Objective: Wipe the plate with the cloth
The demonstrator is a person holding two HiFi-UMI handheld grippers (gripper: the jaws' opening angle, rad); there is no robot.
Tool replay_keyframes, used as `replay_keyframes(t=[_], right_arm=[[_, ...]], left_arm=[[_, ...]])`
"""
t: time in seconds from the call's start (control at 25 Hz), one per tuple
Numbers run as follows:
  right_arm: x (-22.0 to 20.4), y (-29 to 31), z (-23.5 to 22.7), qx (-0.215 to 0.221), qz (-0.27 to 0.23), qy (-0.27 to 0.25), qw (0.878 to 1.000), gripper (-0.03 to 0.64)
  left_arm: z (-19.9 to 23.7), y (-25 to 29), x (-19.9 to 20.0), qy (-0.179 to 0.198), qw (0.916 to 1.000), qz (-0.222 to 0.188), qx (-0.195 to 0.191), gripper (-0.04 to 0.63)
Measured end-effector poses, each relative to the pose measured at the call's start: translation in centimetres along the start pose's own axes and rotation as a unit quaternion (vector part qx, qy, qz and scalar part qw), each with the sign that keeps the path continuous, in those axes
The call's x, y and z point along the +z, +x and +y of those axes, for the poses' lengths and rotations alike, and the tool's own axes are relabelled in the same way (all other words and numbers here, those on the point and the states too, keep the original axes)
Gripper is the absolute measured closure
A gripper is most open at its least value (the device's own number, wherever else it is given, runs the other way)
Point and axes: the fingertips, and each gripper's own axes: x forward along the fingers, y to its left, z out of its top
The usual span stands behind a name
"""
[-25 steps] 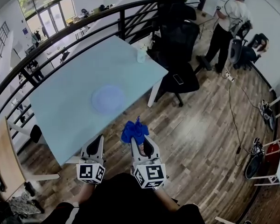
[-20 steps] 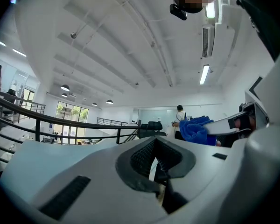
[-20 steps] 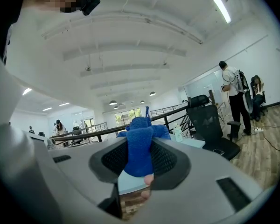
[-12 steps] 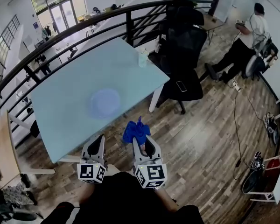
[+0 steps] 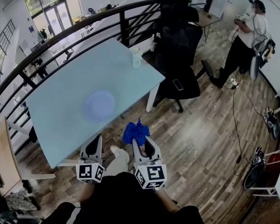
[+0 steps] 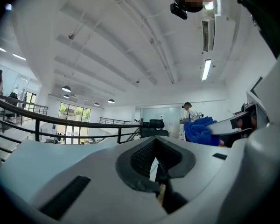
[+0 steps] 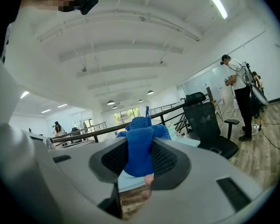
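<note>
A pale blue round plate (image 5: 99,105) lies on the light blue table (image 5: 56,115), ahead of both grippers and apart from them. My right gripper (image 5: 139,142) is shut on a bunched blue cloth (image 5: 135,131), held over the wooden floor just off the table's near edge. In the right gripper view the cloth (image 7: 140,148) sticks up between the pads of the right gripper (image 7: 140,161). My left gripper (image 5: 94,144) hangs beside it with its jaws together and nothing in them. In the left gripper view the left gripper (image 6: 154,161) shows closed pads, and the cloth (image 6: 198,130) is at the right.
A small white container (image 5: 136,57) stands at the table's far corner. A black office chair (image 5: 179,55) with a phone (image 5: 178,84) on its seat stands past that corner. A black railing (image 5: 60,35) runs behind the table. A person (image 5: 240,41) stands far right.
The grippers keep their pose and grip. The table and plate have slid slightly left in view. A shoe now shows between the grippers. The far person has shifted.
</note>
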Motion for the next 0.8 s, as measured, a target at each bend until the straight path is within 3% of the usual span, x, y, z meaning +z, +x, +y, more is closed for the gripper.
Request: replay_keyframes(t=[0.4,0.8], right_arm=[[0.5,4.5,-3.0,-0.02,0.009,-0.009,1.0,0.499],[1.6,13.0,-2.3,0.024,0.032,-0.02,0.999,0.499]], left_arm=[[1.1,6.2,-1.0,-0.018,0.9998,-0.002,-0.01,0.594],[5.1,12.0,-1.2,-0.028,0.9994,0.006,0.018,0.594]])
